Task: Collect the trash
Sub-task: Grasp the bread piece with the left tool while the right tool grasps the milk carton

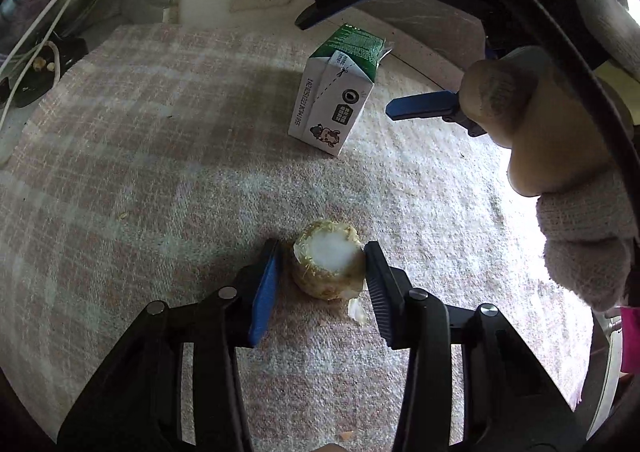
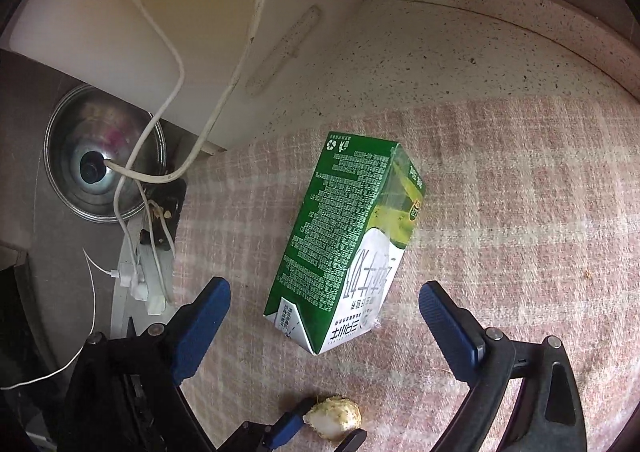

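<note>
A cut vegetable stub (image 1: 330, 266), pale with a white cut face, lies on the pink plaid cloth (image 1: 140, 172). My left gripper (image 1: 322, 264) is open around it: the right pad touches its side, the left pad stands a small gap away. A green and white milk carton (image 1: 334, 92) lies on its side further back. My right gripper (image 2: 324, 316) is open and hovers over the carton (image 2: 344, 236), fingers on either side of its lower end and apart from it. The stub also shows in the right wrist view (image 2: 334, 418).
A white cutting board (image 2: 140, 32) leans at the back with white cables (image 2: 160, 32) across it. A metal pot lid (image 2: 100, 168) and a power strip (image 2: 136, 276) sit left of the cloth. A small peel scrap (image 1: 358, 312) lies beside the stub. The speckled counter (image 2: 440, 52) curves behind.
</note>
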Demonstrator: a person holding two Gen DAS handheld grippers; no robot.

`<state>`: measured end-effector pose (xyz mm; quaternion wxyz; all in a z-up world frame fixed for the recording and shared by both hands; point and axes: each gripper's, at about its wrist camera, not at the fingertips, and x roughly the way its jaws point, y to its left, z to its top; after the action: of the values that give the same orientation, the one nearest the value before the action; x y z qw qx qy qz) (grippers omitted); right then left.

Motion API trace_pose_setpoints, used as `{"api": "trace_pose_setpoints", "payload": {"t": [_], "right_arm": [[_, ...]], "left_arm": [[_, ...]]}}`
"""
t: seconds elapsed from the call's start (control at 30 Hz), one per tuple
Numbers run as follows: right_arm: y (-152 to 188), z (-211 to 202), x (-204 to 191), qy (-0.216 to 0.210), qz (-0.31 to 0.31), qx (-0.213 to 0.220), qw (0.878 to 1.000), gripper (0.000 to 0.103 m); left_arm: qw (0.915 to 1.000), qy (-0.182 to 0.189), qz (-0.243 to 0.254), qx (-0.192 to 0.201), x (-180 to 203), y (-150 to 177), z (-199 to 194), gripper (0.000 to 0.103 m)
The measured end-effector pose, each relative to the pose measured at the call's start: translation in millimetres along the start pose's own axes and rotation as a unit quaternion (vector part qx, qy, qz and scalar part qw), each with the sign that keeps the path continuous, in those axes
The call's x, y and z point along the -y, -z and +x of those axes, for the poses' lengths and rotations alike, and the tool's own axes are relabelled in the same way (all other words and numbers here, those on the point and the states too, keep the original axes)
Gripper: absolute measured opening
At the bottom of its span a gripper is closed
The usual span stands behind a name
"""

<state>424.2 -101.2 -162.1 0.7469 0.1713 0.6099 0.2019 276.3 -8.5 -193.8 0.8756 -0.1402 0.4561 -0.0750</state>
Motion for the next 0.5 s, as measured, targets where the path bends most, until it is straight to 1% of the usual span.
{"api": "trace_pose_setpoints", "payload": {"t": [0.03, 0.1, 0.17, 0.23, 0.27, 0.37, 0.4, 0.43, 0.5], "right_arm": [[-1, 4, -3, 0.006, -0.002, -0.003, 1.000, 0.092], [-3, 8, -3, 0.016, -0.002, -0.009, 1.000, 0.089], [-4, 11, 0, 0.016, 0.004, -0.015, 1.000, 0.085], [-4, 13, 1, 0.018, 0.003, -0.021, 1.000, 0.078], [-5, 13, 1, 0.016, 0.001, -0.024, 1.000, 0.077], [-5, 11, 1, 0.007, -0.002, -0.025, 1.000, 0.068], [-4, 10, 0, 0.002, -0.003, -0.026, 1.000, 0.062], [-4, 10, -1, -0.002, -0.004, -0.027, 1.000, 0.058], [-2, 8, -3, 0.004, -0.007, -0.023, 1.000, 0.056]], "left_arm": [[1.0000, 0.007, -0.002, -0.001, -1, -1, 0, 0.038], [0.9999, 0.014, -0.006, -0.001, -4, -2, 0, 0.038], [0.9997, 0.019, -0.013, -0.001, -7, -4, 0, 0.038], [0.9997, 0.020, -0.014, -0.001, -8, -3, -1, 0.038], [0.9997, 0.020, -0.013, -0.002, -9, -3, -2, 0.038], [0.9998, 0.017, -0.013, -0.001, -14, -1, -5, 0.038], [0.9998, 0.016, -0.014, 0.000, -14, -1, -6, 0.038], [0.9998, 0.015, -0.016, 0.001, -17, 2, -9, 0.038], [0.9997, 0.015, -0.019, 0.005, -21, 3, -12, 0.038]]}}
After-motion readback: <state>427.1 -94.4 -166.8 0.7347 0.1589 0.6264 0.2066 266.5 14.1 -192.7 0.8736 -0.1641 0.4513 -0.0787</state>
